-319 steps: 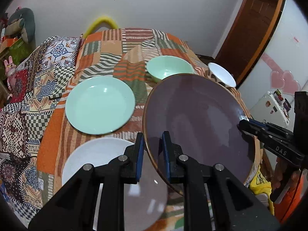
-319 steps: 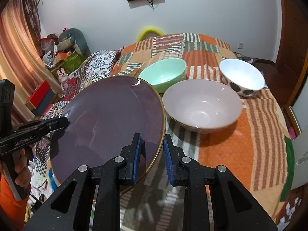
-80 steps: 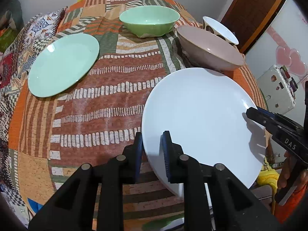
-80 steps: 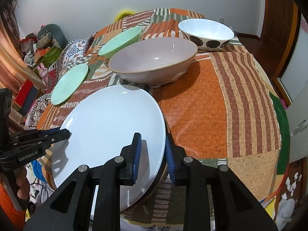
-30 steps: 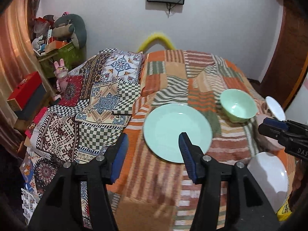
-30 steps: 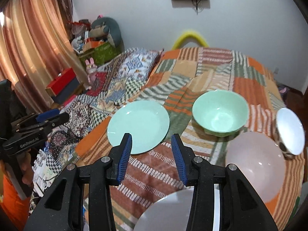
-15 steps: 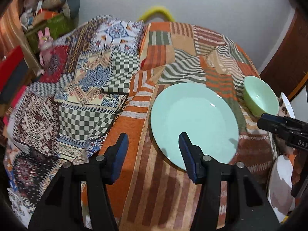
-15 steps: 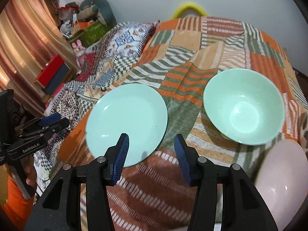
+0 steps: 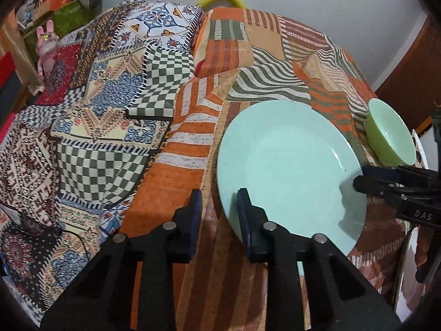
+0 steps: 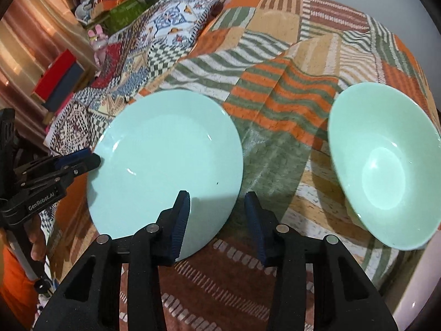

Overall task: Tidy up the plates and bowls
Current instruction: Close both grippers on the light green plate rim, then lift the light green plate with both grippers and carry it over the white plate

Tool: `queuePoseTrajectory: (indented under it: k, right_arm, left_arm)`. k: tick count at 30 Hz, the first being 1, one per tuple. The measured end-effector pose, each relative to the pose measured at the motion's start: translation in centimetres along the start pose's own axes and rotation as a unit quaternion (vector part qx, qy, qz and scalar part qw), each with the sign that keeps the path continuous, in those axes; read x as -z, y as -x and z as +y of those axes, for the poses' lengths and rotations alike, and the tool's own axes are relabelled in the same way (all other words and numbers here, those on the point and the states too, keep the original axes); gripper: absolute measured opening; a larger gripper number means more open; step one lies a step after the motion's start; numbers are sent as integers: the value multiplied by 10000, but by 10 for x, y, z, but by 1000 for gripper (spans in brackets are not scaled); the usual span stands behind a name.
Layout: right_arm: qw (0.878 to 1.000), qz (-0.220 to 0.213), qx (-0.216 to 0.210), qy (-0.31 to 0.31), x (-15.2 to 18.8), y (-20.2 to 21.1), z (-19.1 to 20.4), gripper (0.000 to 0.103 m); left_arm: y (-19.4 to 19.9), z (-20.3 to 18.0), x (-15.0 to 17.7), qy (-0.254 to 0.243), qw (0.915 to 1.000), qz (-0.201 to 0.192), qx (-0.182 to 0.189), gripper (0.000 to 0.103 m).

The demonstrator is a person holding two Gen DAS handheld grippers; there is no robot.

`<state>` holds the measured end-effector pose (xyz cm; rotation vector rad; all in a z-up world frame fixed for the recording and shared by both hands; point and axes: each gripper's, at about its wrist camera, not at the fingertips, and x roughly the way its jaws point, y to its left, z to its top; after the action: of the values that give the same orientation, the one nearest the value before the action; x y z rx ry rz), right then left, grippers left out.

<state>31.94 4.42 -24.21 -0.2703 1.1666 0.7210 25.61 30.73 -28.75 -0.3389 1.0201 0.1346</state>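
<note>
A mint green plate [image 9: 289, 165] lies flat on the patchwork cloth; it also shows in the right wrist view [image 10: 165, 162]. My left gripper [image 9: 219, 207] is open and straddles the plate's near-left rim. My right gripper [image 10: 217, 212] is open and straddles the plate's near-right rim. Each gripper shows in the other's view, the right one [image 9: 366, 183] at the plate's right edge and the left one [image 10: 91, 160] at its left edge. A mint green bowl [image 10: 383, 165] stands upright to the right of the plate, also visible in the left wrist view [image 9: 388, 135].
A white plate's edge [image 9: 405, 270] lies at the lower right. A pale bowl's rim [image 10: 416, 289] sits at the lower right of the right wrist view. The table edge drops to a patterned blanket [image 9: 82, 138] on the left. A red box [image 10: 58, 69] stands beyond.
Both grippers have moved down and closer to the green plate, now at its opposite rims. The jaws stay open.
</note>
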Motion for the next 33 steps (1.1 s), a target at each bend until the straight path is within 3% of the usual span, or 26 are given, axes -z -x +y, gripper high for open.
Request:
queuePoseTrajectory:
  k: [9,10,17,24,33]
  right_arm:
    - [9996,249,121,53,-5,-12,-1,31]
    - [9995,268,124,66,-5,-12,0,26]
    - [9994,313,176,19,-3,-10,2,22]
    - [9999,35,61,-129,2,15,1,21]
    - [9983,-572,12,-60,21,77,11,21]
  left_arm:
    - [-12,-4,-3,78,9995,125,276,20]
    - [-12,-5,-3,53,9997,101,219,20]
    - [-1,-9,2,12,9997,86,224,20]
    - [39,-27,8,-205,9992,-264,206,21]
    - [109,-58,21,-414,9962,-720,267,21]
